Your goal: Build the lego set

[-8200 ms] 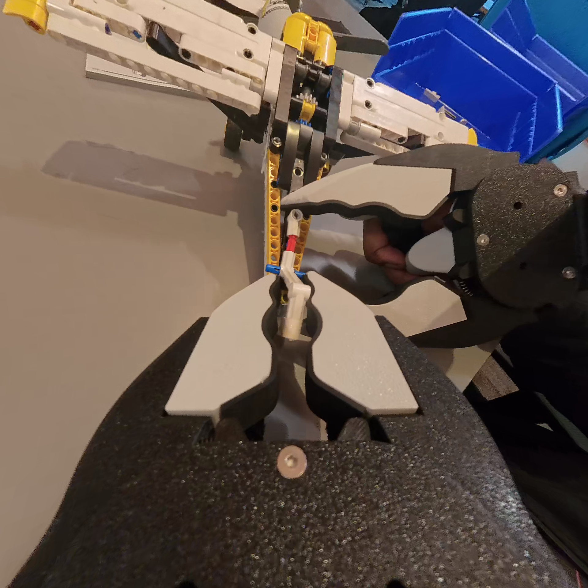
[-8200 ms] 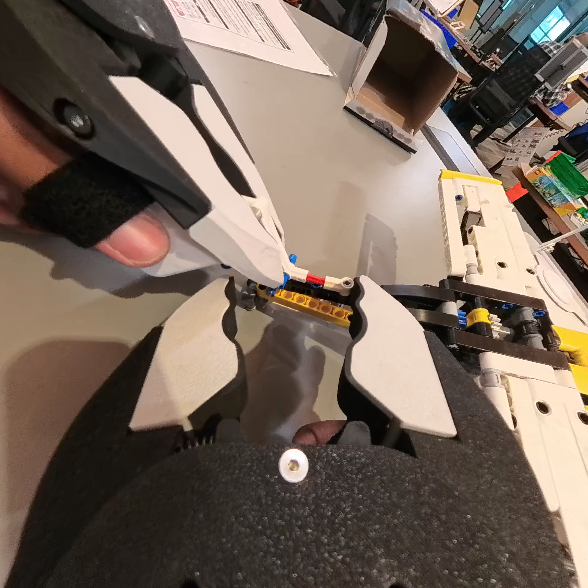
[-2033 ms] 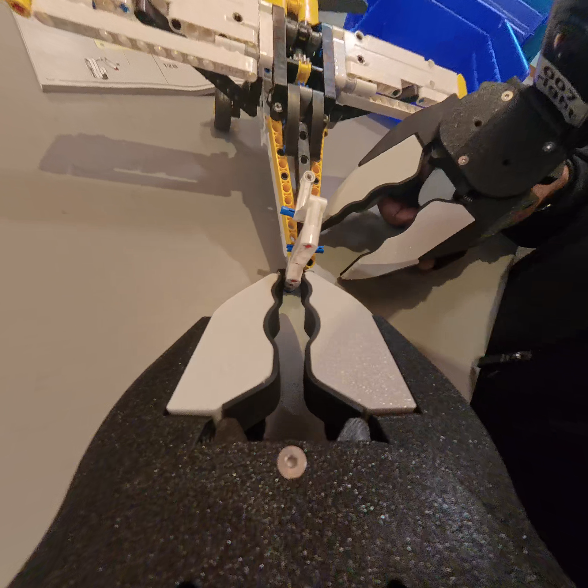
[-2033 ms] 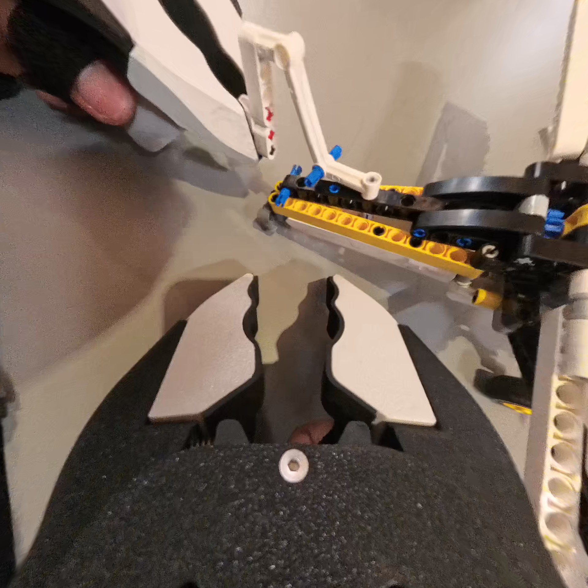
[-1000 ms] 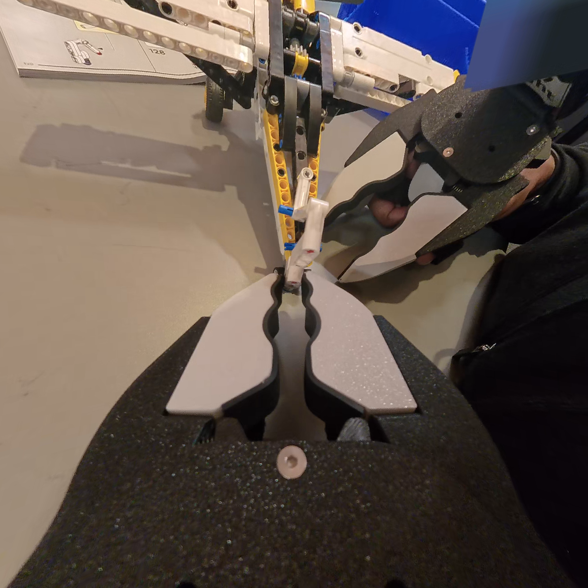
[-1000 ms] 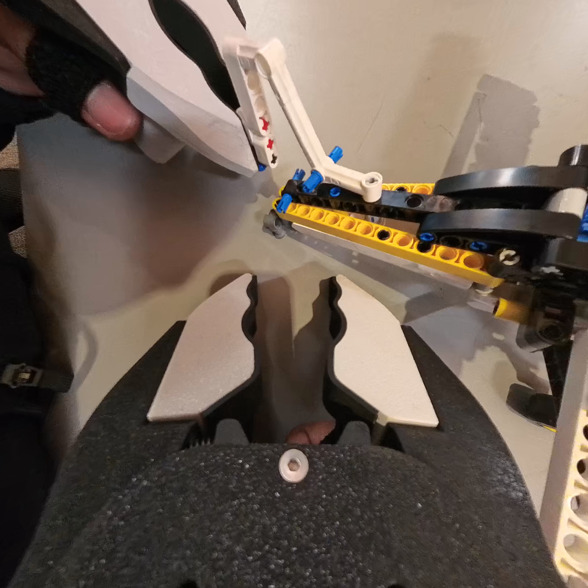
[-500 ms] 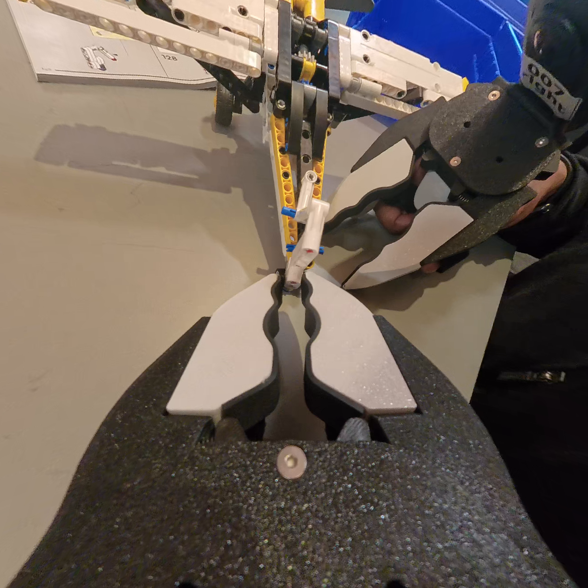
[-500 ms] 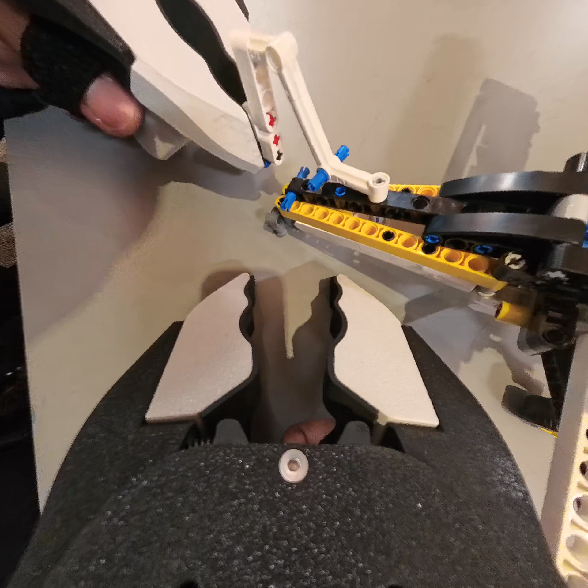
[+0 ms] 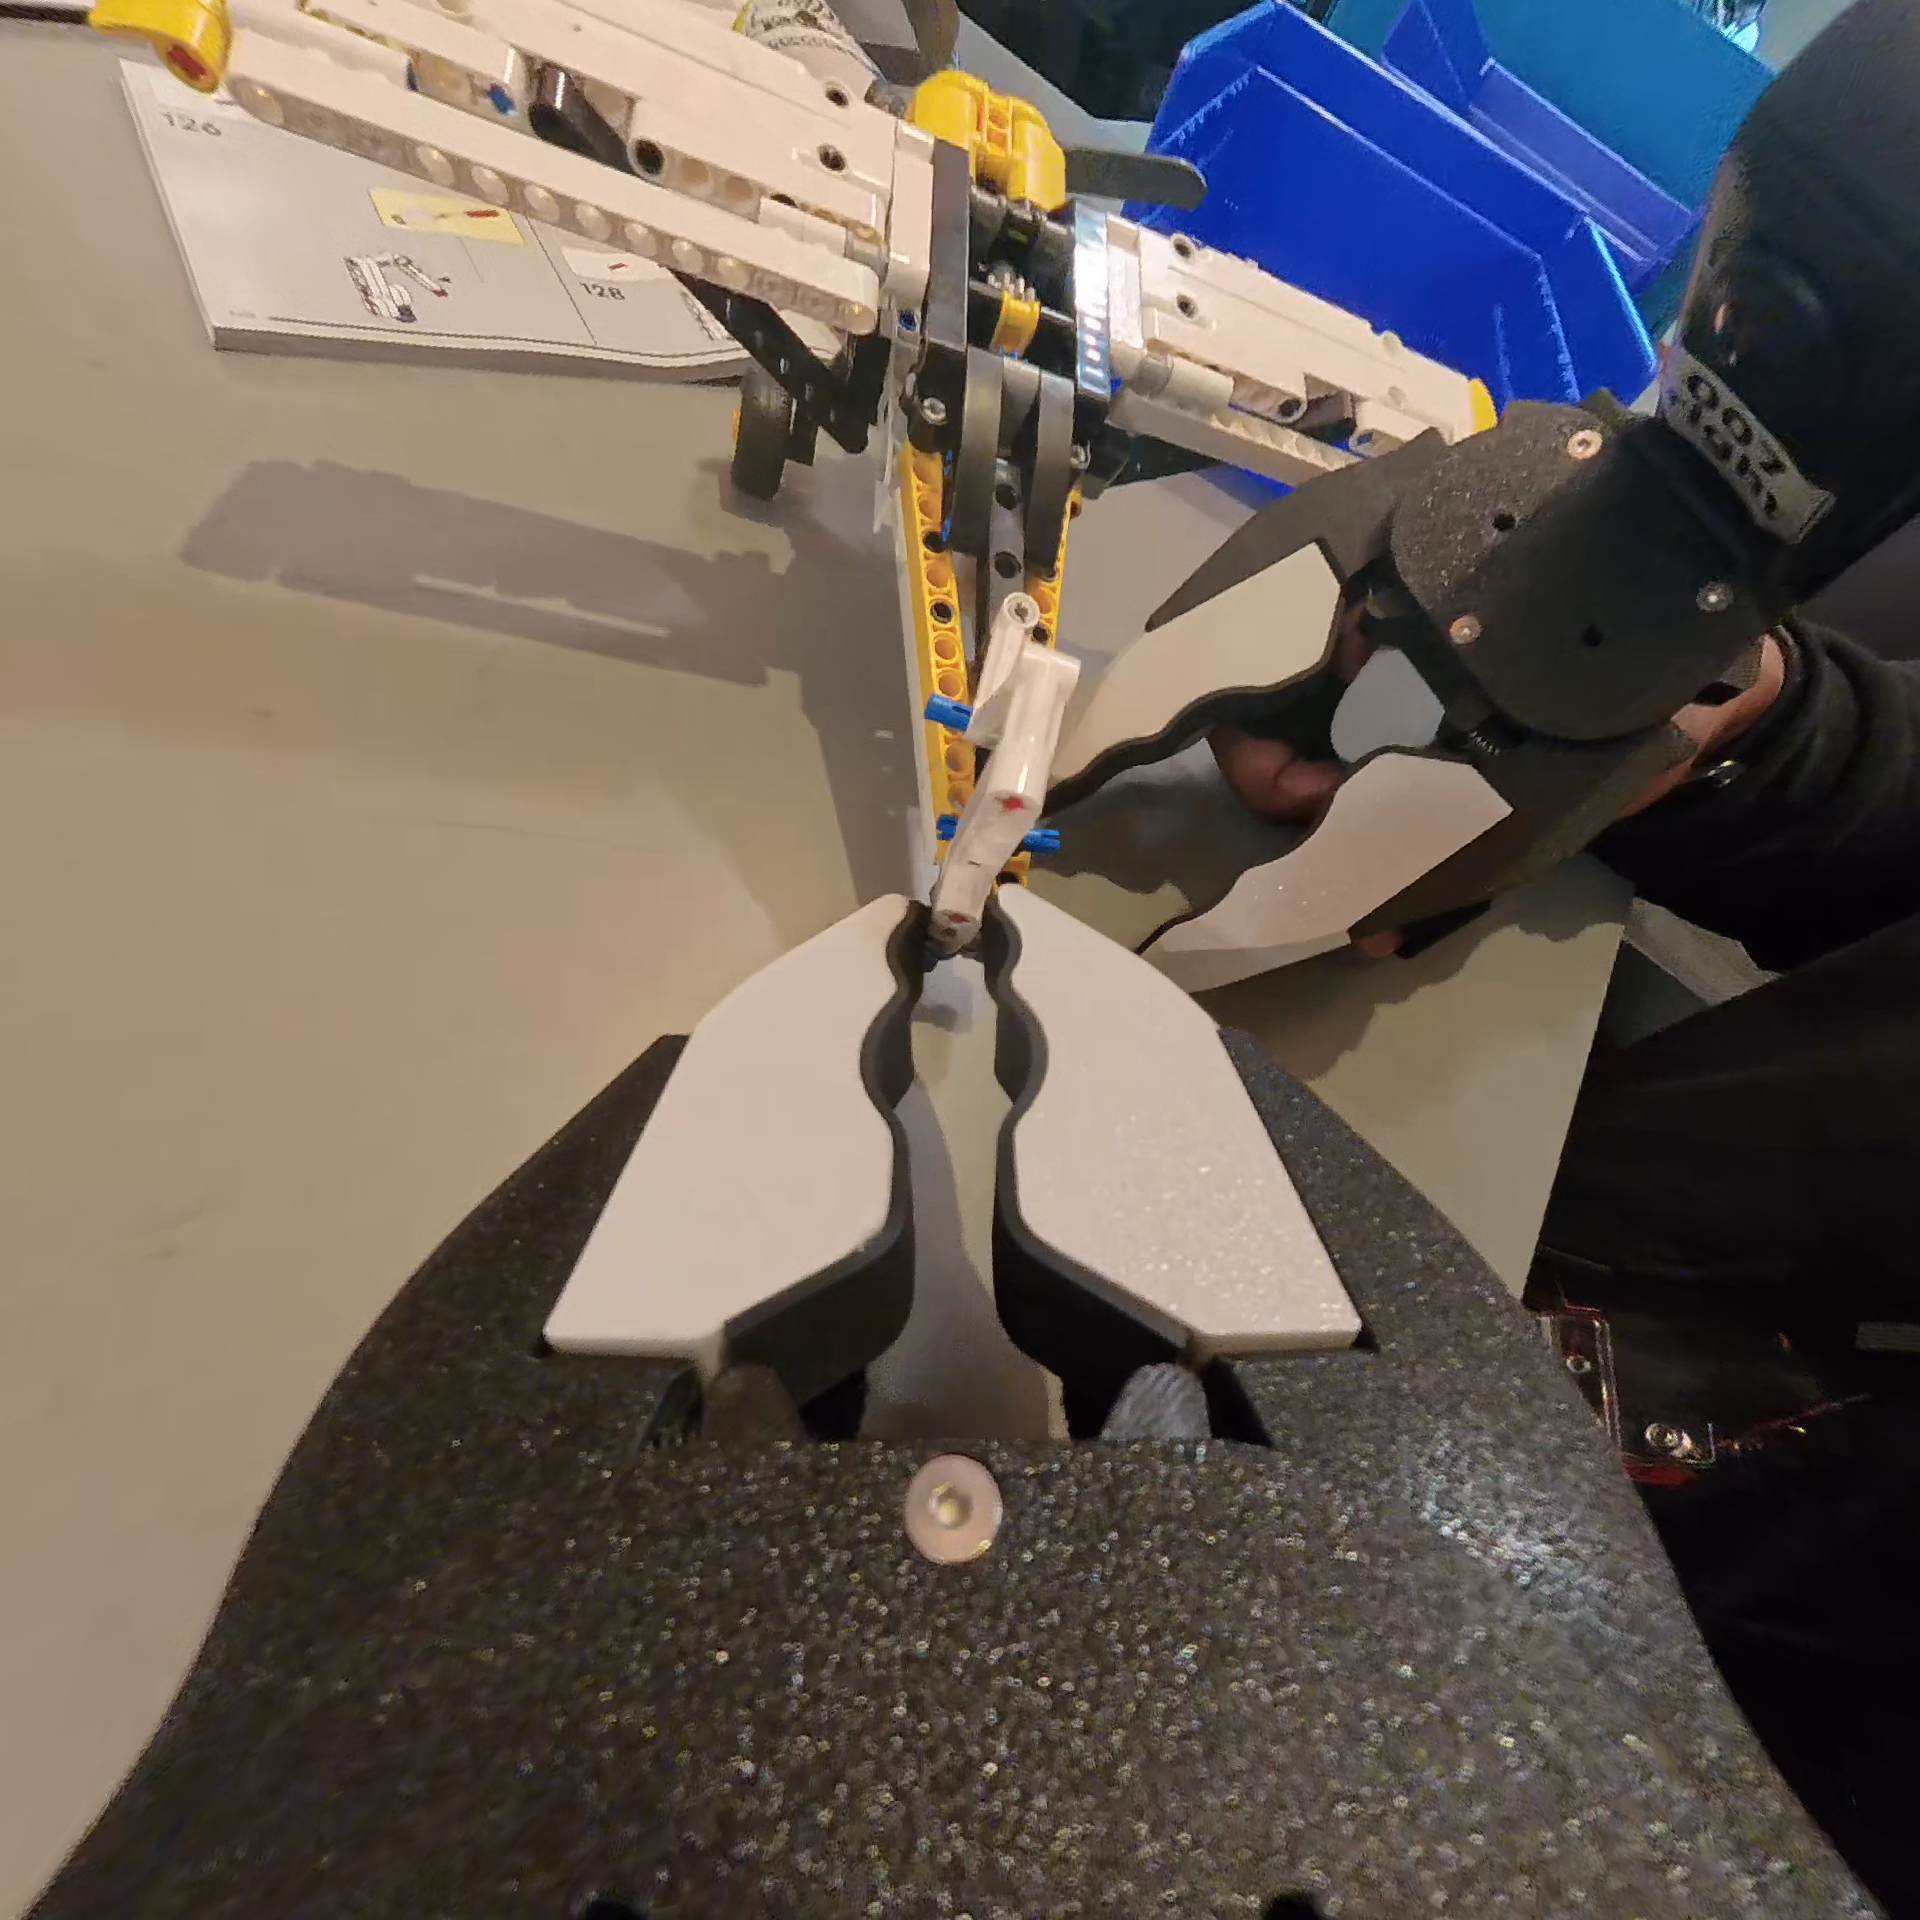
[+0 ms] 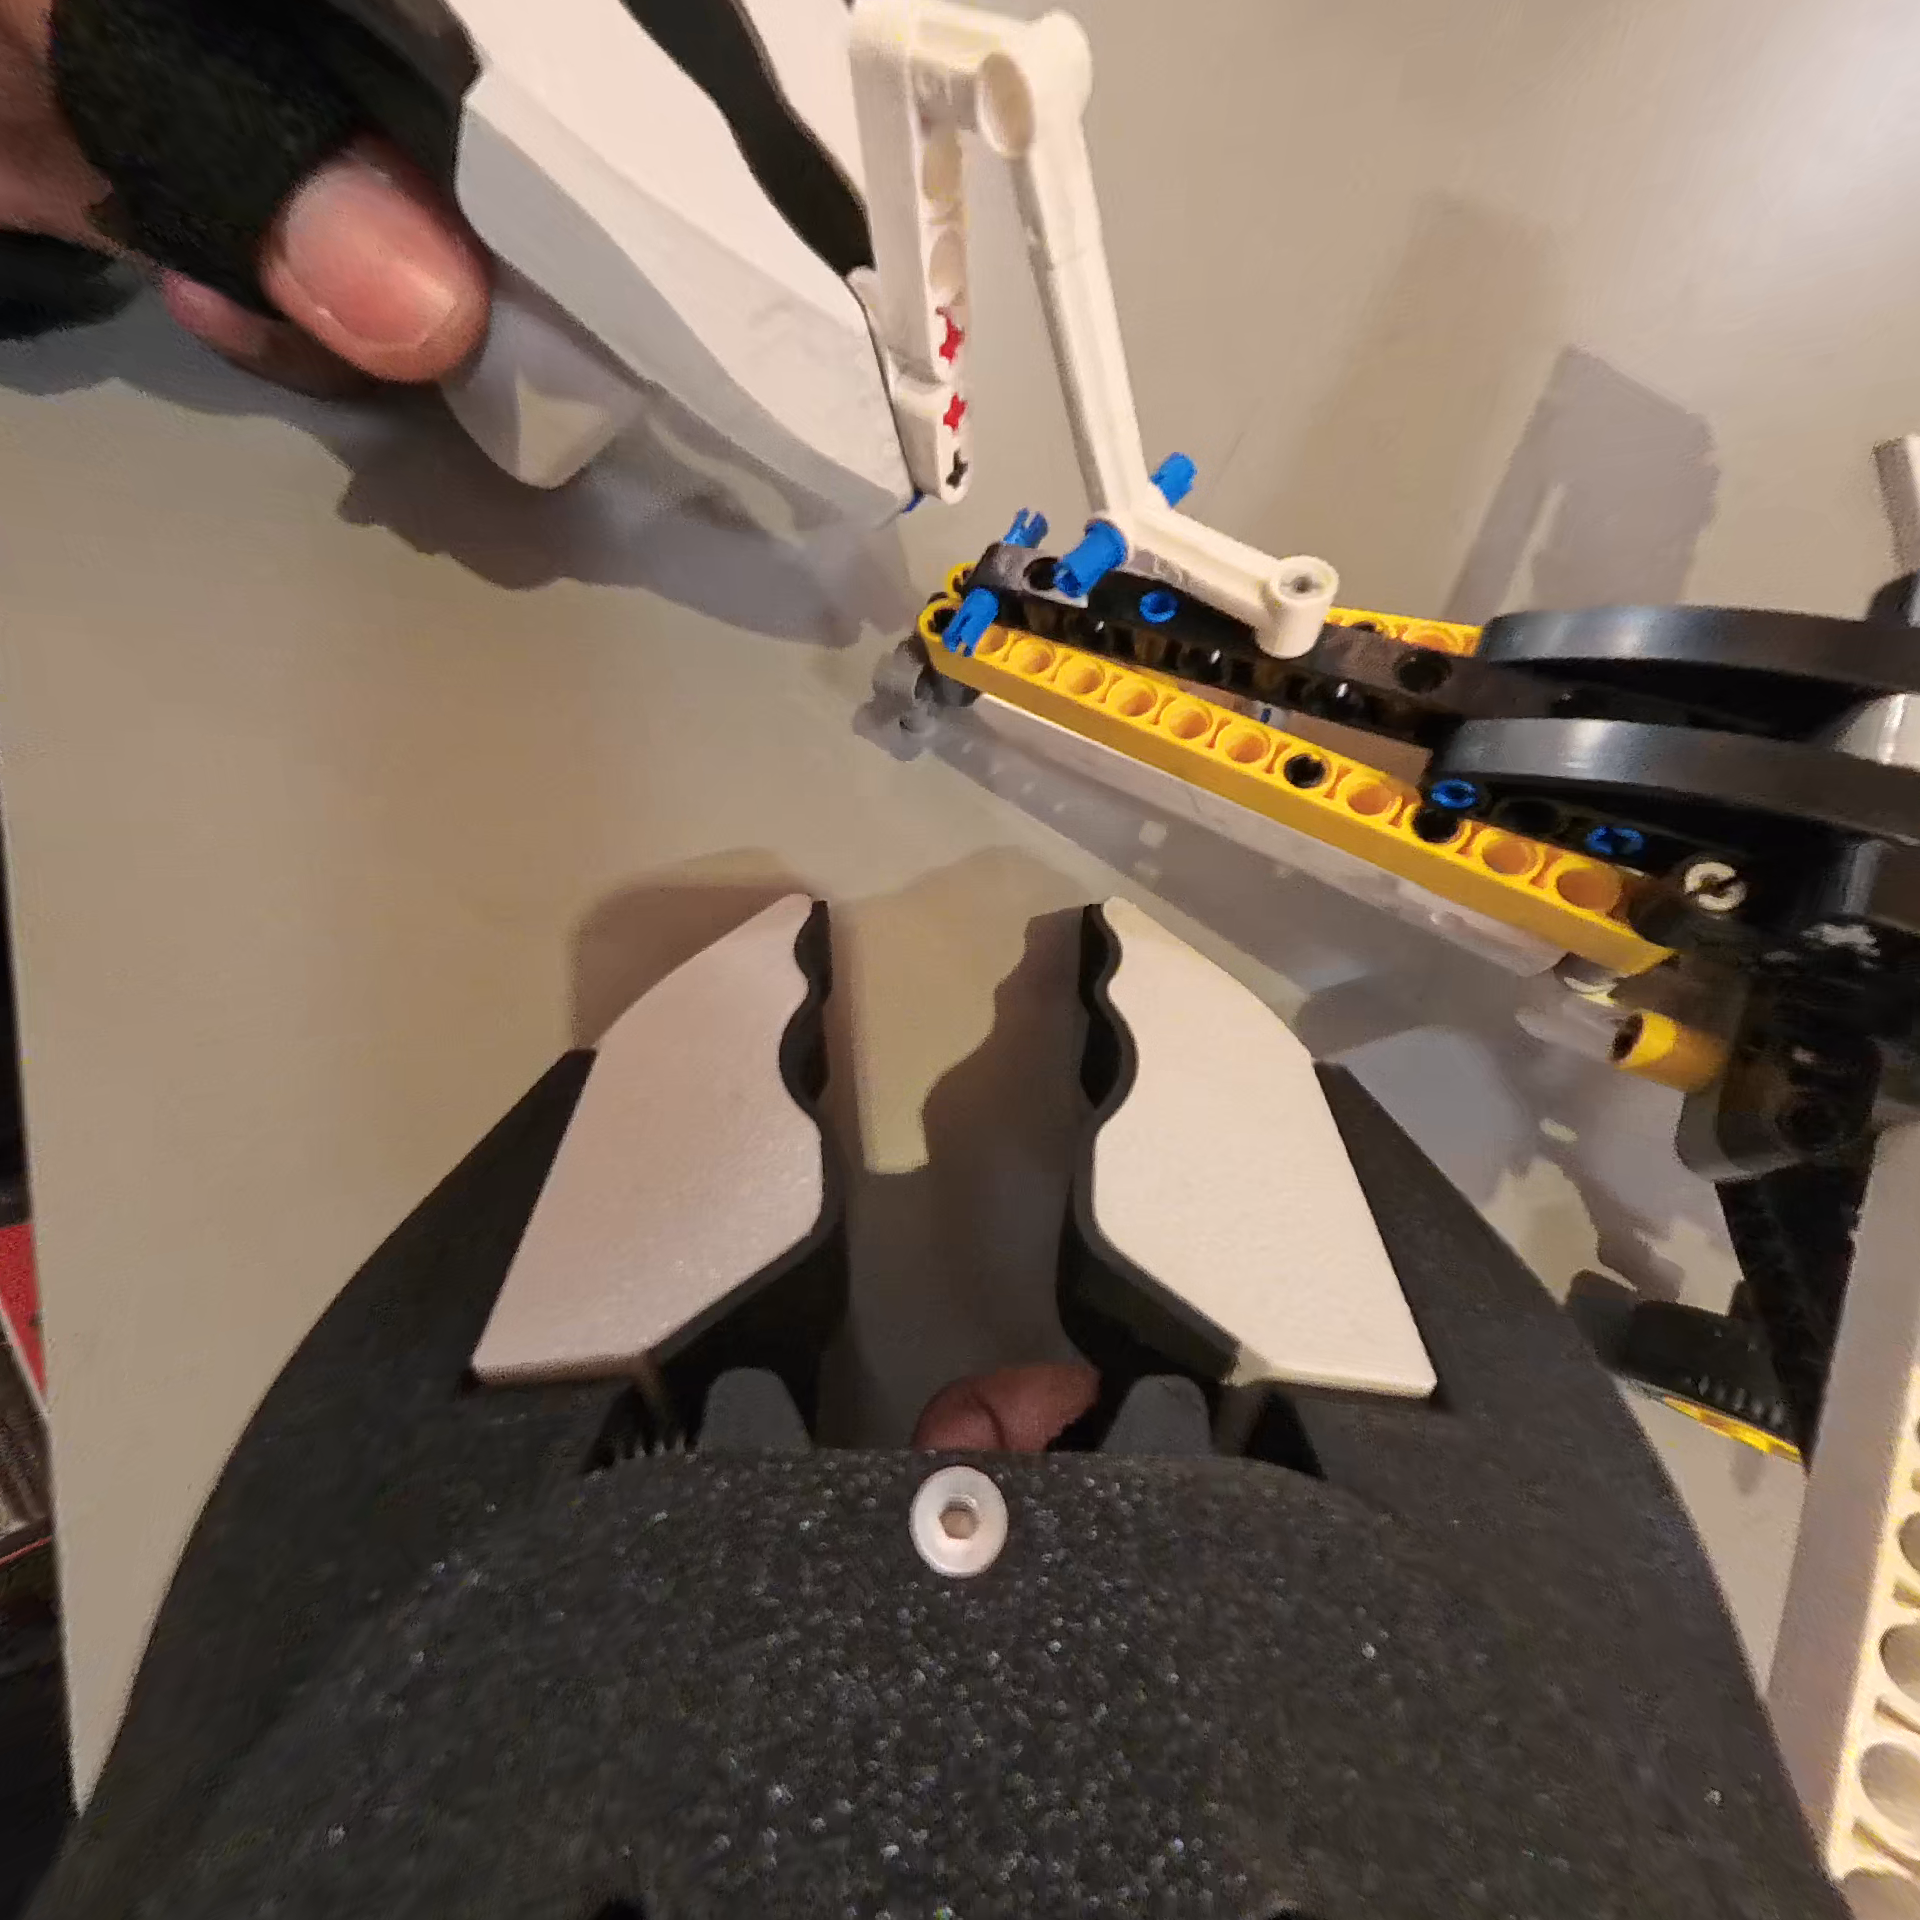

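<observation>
Blue bins (image 9: 1403, 208) — contents hidden.

We lose the white beam's (image 9: 1000, 800) lower end between the left gripper's (image 9: 954, 925) fingertips; the model's (image 9: 727, 177) wings run off frame; the booklet (image 9: 343, 260) lies partly beneath it.

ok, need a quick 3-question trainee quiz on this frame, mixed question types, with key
1. True or false: the right tool is clamped on the yellow beam.
2. What does the left tool grip?
A. white linkage piece
B. blue bin
C. instruction booklet
3. Fill in: the linkage's far end joins the model's ____ tail boom.

Key:
1. False; it is open, off the model, with bare table between its fingers.
2. A
3. yellow-and-black
</observation>
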Available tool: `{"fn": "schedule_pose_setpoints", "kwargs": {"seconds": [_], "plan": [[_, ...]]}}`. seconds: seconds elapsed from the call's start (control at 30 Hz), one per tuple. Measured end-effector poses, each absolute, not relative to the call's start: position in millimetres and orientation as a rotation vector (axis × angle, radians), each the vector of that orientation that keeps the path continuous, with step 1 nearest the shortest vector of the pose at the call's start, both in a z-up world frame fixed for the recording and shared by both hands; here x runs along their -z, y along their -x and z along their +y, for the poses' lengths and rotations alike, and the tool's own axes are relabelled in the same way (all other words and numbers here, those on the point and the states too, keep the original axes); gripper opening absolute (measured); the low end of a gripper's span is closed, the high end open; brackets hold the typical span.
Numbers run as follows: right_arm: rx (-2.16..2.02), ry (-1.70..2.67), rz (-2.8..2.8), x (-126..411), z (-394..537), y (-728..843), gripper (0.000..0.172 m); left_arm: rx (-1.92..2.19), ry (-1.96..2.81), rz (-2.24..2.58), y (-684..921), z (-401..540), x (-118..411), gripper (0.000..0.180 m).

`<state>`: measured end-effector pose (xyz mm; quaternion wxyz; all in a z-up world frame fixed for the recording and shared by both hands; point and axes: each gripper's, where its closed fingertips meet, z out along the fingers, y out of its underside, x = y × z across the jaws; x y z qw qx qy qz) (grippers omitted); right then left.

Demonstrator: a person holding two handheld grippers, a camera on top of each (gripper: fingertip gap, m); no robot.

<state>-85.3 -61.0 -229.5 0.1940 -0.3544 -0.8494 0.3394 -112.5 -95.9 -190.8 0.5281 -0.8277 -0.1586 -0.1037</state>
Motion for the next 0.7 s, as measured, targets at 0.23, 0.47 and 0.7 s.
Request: {"fn": "schedule_pose_setpoints", "kwargs": {"seconds": [0.23, 0.47, 0.7], "plan": [[-0.967, 0.938, -2.421, 230, -82, 92, 0.046, 0.216, 2.001, -0.299, 129, -104, 189, 0.009], [-1.007, 0.878, -2.489, 231, -95, 99, 0.048, 0.235, 1.970, -0.188, 134, -124, 183, 0.008], [-1.012, 1.009, -2.446, 232, -85, 102, 0.043, 0.277, 2.001, -0.191, 133, -121, 188, 0.008]]}}
